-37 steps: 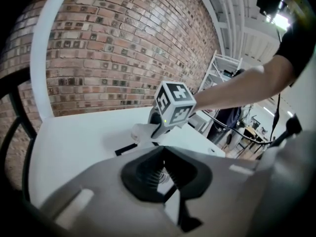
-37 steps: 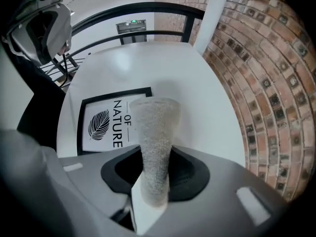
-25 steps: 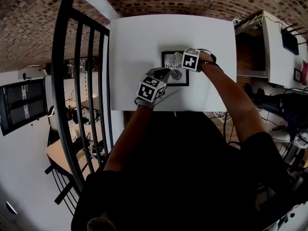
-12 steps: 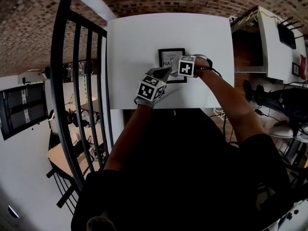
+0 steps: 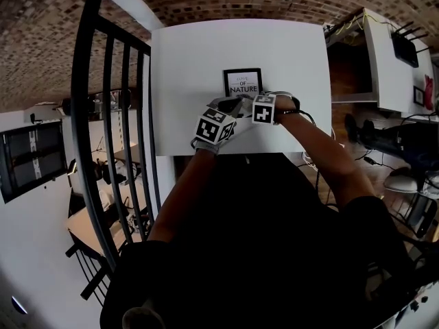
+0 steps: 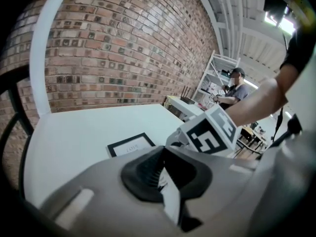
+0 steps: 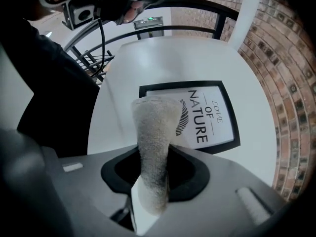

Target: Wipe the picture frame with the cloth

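A black picture frame (image 5: 243,83) with a white print reading "LOVE OF NATURE" lies flat on the white table (image 5: 185,60). My right gripper (image 5: 245,105) is shut on a rolled grey-white cloth (image 7: 154,132), whose tip hangs over the frame's (image 7: 197,117) near edge. My left gripper (image 5: 230,106) sits just left of the right one, at the frame's near edge, jaws shut with nothing between them. In the left gripper view the frame (image 6: 131,144) lies beyond the jaws and the right gripper's marker cube (image 6: 210,132) is close on the right.
A black metal railing (image 5: 110,115) runs along the table's left side. A brick wall (image 6: 123,58) stands behind the table. White shelving (image 5: 384,53) is at the right. A person (image 6: 236,90) stands far off in the left gripper view.
My right gripper with the cloth has drawn back across the frame toward its near edge, uncovering the print. The left gripper has barely moved.
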The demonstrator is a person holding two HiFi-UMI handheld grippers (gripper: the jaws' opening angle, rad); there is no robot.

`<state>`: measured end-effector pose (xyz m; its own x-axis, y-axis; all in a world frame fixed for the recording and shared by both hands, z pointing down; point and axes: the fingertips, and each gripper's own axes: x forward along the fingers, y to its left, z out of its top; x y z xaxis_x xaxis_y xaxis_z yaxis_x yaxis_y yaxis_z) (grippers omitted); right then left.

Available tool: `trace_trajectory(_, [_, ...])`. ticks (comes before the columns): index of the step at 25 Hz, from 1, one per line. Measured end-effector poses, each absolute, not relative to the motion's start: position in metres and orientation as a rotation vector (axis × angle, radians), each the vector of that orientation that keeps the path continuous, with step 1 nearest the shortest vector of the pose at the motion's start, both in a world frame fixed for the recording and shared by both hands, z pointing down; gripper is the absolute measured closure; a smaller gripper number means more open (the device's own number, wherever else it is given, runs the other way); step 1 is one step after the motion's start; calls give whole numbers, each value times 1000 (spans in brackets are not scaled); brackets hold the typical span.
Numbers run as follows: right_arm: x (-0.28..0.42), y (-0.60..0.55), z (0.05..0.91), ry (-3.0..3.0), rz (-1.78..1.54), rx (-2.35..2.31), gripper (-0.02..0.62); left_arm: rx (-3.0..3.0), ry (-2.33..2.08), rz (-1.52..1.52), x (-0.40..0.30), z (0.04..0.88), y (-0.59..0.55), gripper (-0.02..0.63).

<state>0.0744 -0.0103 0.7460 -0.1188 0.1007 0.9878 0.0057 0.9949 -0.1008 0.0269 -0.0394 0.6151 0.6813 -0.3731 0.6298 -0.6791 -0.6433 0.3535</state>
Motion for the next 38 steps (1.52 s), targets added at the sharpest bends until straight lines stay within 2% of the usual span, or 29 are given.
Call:
trace_trajectory(17, [72, -6, 733, -1855, 185, 102, 472, 2357, -836, 659, 15, 604, -39, 604])
trace_trajectory(24, [75, -43, 646, -2277, 576, 511, 472, 2451, -902, 486, 2, 554, -49, 604])
trace_trajectory(31, [68, -64, 518, -2662, 454, 653, 472, 2589, -969, 225, 4, 483, -54, 604])
trace_trajectory(38, [71, -48, 434, -2920, 418, 674, 472, 2736, -944, 125, 20, 432, -41, 604])
